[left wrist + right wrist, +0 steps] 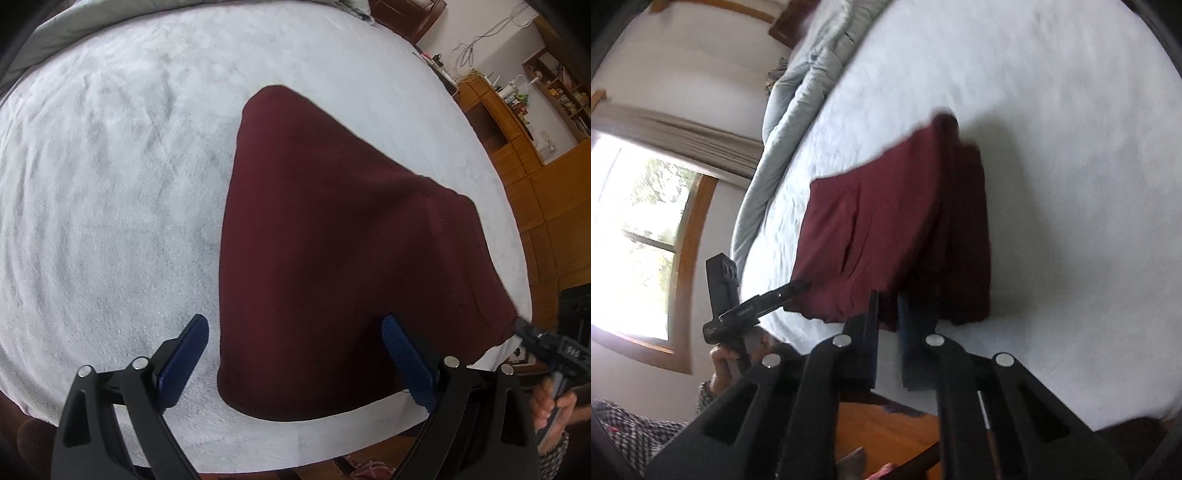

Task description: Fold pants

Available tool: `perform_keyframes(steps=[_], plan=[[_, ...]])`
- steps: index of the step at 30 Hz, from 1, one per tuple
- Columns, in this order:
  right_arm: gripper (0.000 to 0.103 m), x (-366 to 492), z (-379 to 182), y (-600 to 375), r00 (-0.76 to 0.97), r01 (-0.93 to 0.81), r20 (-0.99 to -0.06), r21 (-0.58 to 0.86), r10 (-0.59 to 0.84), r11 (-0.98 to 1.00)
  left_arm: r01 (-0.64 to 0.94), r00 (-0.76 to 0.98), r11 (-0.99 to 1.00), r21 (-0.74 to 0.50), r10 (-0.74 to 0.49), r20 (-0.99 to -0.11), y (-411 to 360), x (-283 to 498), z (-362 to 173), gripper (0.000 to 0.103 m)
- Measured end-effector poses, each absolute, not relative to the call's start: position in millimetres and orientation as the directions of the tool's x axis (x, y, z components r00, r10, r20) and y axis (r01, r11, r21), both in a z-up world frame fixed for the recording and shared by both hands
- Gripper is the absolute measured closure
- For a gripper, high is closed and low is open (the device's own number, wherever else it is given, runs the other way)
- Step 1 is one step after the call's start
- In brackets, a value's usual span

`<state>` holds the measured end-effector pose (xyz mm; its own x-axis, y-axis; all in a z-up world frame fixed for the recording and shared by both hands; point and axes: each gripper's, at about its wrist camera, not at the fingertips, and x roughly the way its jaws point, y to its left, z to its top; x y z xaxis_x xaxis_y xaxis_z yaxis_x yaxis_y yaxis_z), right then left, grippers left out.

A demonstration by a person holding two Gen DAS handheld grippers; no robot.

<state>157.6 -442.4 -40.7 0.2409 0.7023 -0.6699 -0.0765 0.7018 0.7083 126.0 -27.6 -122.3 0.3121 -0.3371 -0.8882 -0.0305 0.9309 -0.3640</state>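
A white-blanketed bed point(110, 184) fills most of both views, a rumpled grey duvet point(798, 96) bunched along its far edge, with wooden shelving point(509, 122) beyond the right side in the left wrist view and a wood-framed window point(646, 229) on the left in the right wrist view. The left claw point(295, 360) hovers over the bed's near edge, released, its blue pads spread wide either side of the cloth. The right claw point(888, 332) is nearly closed at the near hem; whether it pinches the fabric cannot be told. The maroon pants point(332, 258) lie folded on the bed, one corner at the far tip of the other claw.
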Motion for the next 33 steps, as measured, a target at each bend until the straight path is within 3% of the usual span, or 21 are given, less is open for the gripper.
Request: perform_keyframes(steps=[4,9,12,18,23,29,33], plan=[[0.096,156,-26,-446,0.253,-0.115,-0.710,0.652,0.657,0.749,-0.007,0.321,0.931,-0.364,-0.343,-0.883,-29,129,-117,0.006],[0.095,154,-81,-440,0.161,-0.020,-0.767,0.626,0.621,0.779,-0.044,0.290,0.924,-0.380,-0.352,-0.890,-24,136,-136,0.005],[0.094,153,-77,-438,0.177,-0.033,-0.752,0.640,0.634,0.768,-0.069,0.273,0.898,-0.435,-0.403,-0.874,-16,140,-143,0.005],[0.079,153,-43,-440,0.228,-0.098,-0.739,0.630,0.634,0.770,-0.059,0.261,0.884,-0.463,-0.434,-0.862,-5,142,-139,0.006],[0.079,160,-19,-426,0.252,-0.177,-0.714,0.630,0.654,0.756,-0.034,0.308,0.899,-0.436,-0.406,-0.861,0,136,-123,0.006],[0.079,172,-45,-395,0.181,-0.192,-0.761,0.594,0.623,0.781,0.032,0.295,0.939,-0.341,-0.335,-0.895,-21,132,-137,0.006],[0.092,172,-73,-404,0.154,-0.132,-0.785,0.585,0.600,0.800,-0.001,0.264,0.923,-0.386,-0.372,-0.890,-24,136,-153,0.004]])
